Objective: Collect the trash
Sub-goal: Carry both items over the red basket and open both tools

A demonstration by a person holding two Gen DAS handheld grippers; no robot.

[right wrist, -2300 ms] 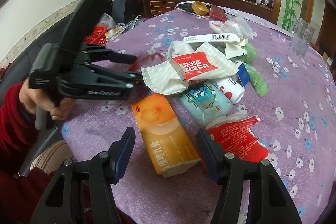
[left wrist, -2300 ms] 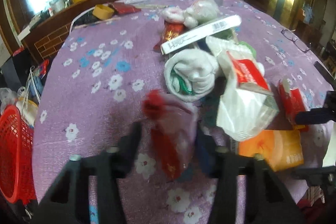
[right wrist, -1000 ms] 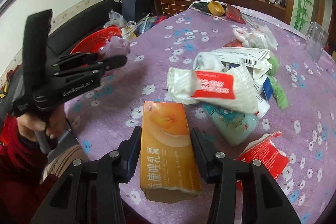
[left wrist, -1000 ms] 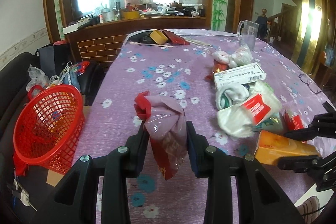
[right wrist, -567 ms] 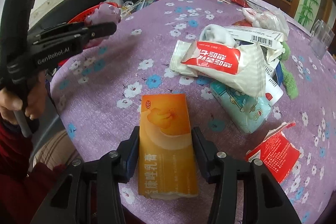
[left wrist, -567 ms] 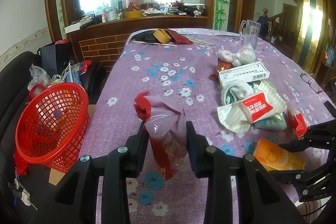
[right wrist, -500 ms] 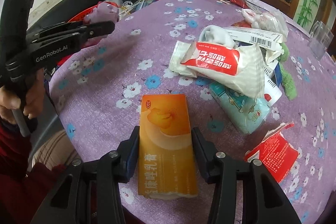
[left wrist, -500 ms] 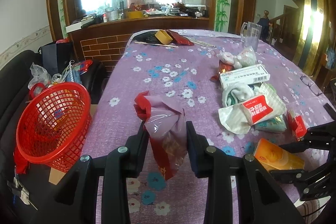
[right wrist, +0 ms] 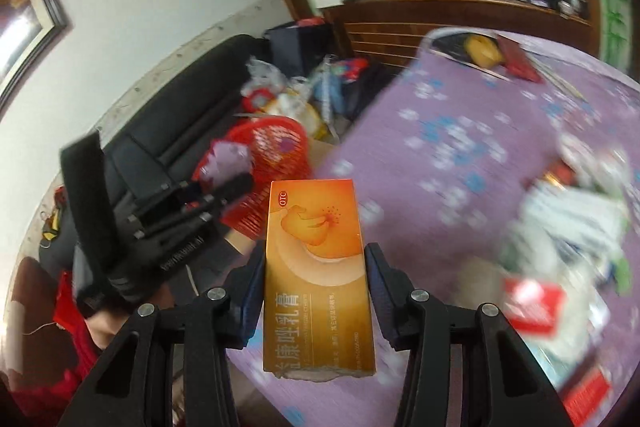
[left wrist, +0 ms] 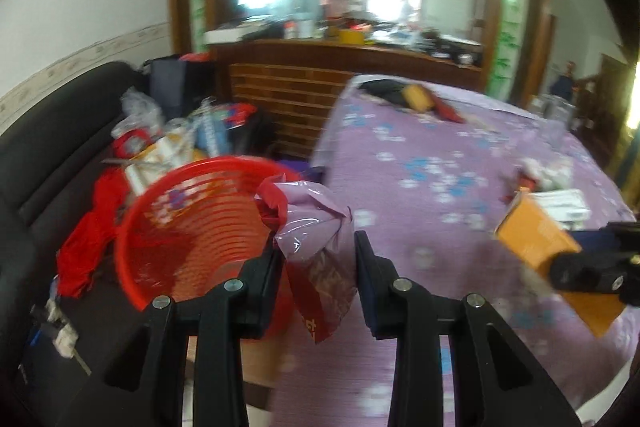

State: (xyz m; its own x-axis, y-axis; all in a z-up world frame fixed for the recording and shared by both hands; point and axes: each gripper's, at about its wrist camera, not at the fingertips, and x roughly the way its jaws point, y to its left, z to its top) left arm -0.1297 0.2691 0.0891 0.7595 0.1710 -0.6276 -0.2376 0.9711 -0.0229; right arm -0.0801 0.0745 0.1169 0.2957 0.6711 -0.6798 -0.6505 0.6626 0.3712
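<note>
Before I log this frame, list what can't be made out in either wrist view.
- Trash pile on the table, right wrist view: motion blur smears every label.
- Red basket contents, left wrist view: blurred, and the near wall is behind the left gripper and its pink wrapper.
- Orange box, left wrist view: print unreadable; the right gripper covers its lower end.

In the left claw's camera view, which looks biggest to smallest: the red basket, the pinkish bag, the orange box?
1. red basket
2. and 3. pinkish bag and orange box look about equal; the bag sits nearest the lens in the left claw, so I won't rank them.
</note>
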